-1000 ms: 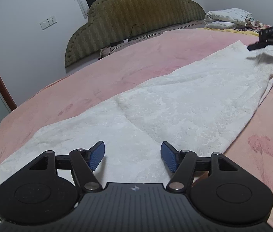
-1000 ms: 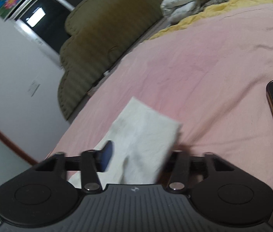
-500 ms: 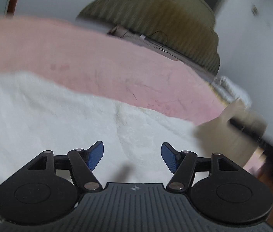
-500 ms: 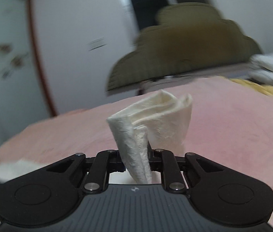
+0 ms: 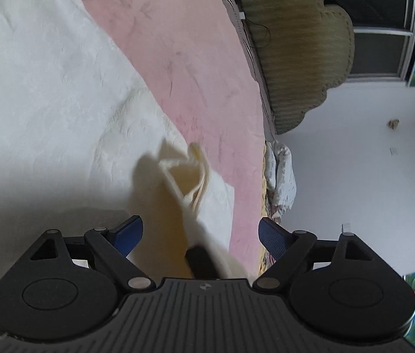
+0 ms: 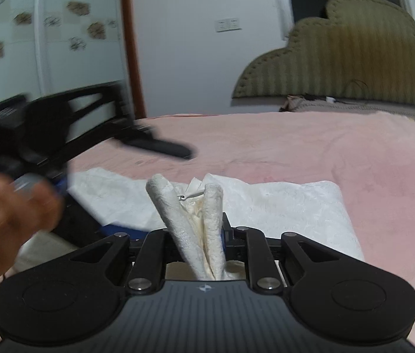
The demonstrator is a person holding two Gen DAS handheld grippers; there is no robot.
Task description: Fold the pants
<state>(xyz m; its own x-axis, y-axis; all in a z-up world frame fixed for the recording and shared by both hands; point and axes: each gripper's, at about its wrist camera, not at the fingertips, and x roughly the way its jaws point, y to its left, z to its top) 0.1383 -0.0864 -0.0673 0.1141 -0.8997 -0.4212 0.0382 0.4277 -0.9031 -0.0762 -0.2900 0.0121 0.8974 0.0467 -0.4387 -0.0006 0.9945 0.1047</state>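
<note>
Pants (image 6: 204, 229) bunched in right tool (image 6: 197, 235) pinching them, left tool (image 5: 200, 235) spreading, fabric between untouched

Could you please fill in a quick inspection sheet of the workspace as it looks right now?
Surface: bed under a pink bedspread.
Job's things: white pants spread out, one bunched end lifted.
Clutter: bedding pile at the bed edge.
Grippers: right gripper shut on the pants; left gripper opening, pads clear of the cloth between them.
Cables: thin wire by the headboard.
Surroundings: white walls, window, wall socket.
</note>
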